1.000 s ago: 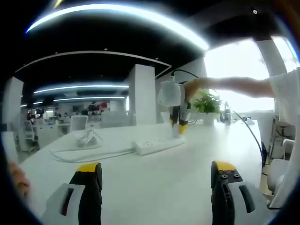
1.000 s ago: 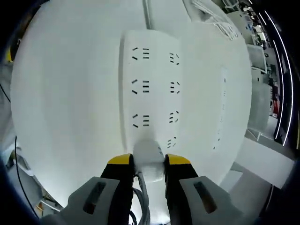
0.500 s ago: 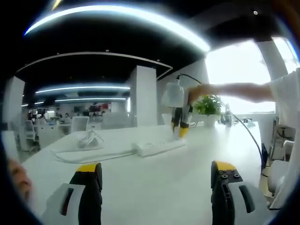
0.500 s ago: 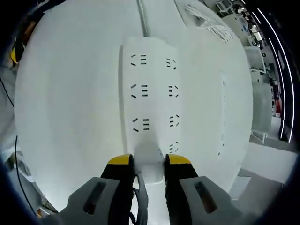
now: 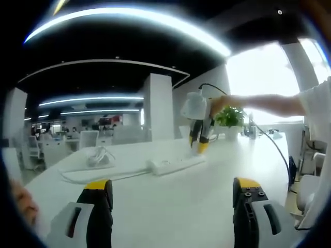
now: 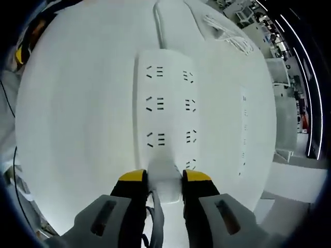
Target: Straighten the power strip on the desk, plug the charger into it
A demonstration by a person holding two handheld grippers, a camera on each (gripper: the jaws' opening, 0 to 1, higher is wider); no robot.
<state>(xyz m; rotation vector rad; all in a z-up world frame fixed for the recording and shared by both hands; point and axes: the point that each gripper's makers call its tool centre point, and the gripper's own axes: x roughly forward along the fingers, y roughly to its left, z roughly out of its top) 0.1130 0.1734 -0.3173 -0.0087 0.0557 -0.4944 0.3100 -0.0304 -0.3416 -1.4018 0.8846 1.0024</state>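
Note:
The white power strip [image 6: 166, 111] lies flat on the white desk [image 6: 72, 108], its rows of sockets running away from my right gripper [image 6: 164, 178]. That gripper is shut on the white charger [image 6: 165, 181], whose front end sits at the strip's near end; its cable trails back between the fingers. In the left gripper view the strip [image 5: 175, 164] lies across the desk's middle with the right gripper [image 5: 199, 142] pointing down at its right end. My left gripper [image 5: 170, 194] is open over bare desk, well short of the strip.
The strip's white cord [image 5: 93, 174] runs left to a coiled white cable [image 5: 98, 155]. A potted plant [image 5: 230, 118] stands at the desk's far right. A person's arm [image 5: 264, 102] reaches in from the right. Office desks and chairs stand beyond.
The right gripper with the charger has lifted slightly away from the strip, which looks a little farther off. The left gripper has stayed still and open.

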